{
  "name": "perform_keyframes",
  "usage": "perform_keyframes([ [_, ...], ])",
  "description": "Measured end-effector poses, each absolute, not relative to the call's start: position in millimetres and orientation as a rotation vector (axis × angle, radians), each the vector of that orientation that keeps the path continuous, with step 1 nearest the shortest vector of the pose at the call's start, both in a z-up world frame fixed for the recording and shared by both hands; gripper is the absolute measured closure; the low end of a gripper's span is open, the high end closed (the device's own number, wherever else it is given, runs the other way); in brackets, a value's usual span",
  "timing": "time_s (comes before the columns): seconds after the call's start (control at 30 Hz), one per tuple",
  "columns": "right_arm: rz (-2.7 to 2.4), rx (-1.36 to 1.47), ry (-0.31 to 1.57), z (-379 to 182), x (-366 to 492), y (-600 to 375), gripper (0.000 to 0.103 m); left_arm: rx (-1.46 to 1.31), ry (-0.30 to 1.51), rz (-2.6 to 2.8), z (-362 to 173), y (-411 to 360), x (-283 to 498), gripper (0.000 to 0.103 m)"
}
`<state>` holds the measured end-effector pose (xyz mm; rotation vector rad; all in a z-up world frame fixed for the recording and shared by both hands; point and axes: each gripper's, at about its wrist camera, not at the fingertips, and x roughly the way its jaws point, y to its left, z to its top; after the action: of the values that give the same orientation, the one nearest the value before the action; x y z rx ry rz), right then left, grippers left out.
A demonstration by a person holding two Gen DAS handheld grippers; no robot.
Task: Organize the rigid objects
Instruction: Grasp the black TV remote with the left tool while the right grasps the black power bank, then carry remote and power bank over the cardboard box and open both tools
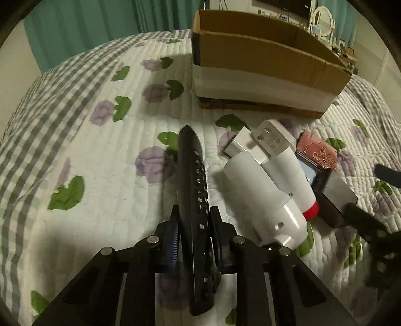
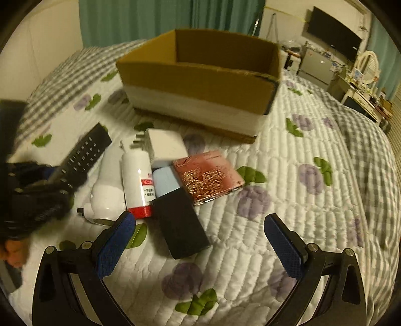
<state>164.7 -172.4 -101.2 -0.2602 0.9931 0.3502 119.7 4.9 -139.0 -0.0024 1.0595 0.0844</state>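
Note:
A long black remote (image 1: 195, 188) lies on the quilt, and my left gripper (image 1: 194, 215) is shut on its lower half. To its right is a cluster: a white cylinder device (image 1: 260, 190), a white bottle with a red cap (image 2: 136, 183), a white plug charger (image 2: 165, 145), a light blue item (image 2: 165, 180), a pink patterned case (image 2: 208, 175) and a black box (image 2: 180, 223). My right gripper (image 2: 199, 219) hangs open just above the black box's near end, touching nothing. An open cardboard box (image 2: 200, 80) stands behind the cluster.
Everything rests on a white quilted bed cover (image 2: 288, 200) with purple flowers and grey check borders. Green curtains (image 2: 140, 17) hang behind the bed. A dresser with a mirror (image 2: 368, 65) and a wall screen (image 2: 333, 35) stand at the far right.

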Motion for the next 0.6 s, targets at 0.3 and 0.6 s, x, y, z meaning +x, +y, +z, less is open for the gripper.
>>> perform_keyframes([
  [0.3,0.399,-0.298,1.105,-132.5,179.3,-157.1,0.033,-0.039,0.988,0.043,-106.8,9.0,104.5,0.083],
  [0.6,0.427,-0.331,1.110,-137.6,174.4,-148.2,0.061,-0.020,0.886,0.006,-59.5,7.4,97.8,0.083],
])
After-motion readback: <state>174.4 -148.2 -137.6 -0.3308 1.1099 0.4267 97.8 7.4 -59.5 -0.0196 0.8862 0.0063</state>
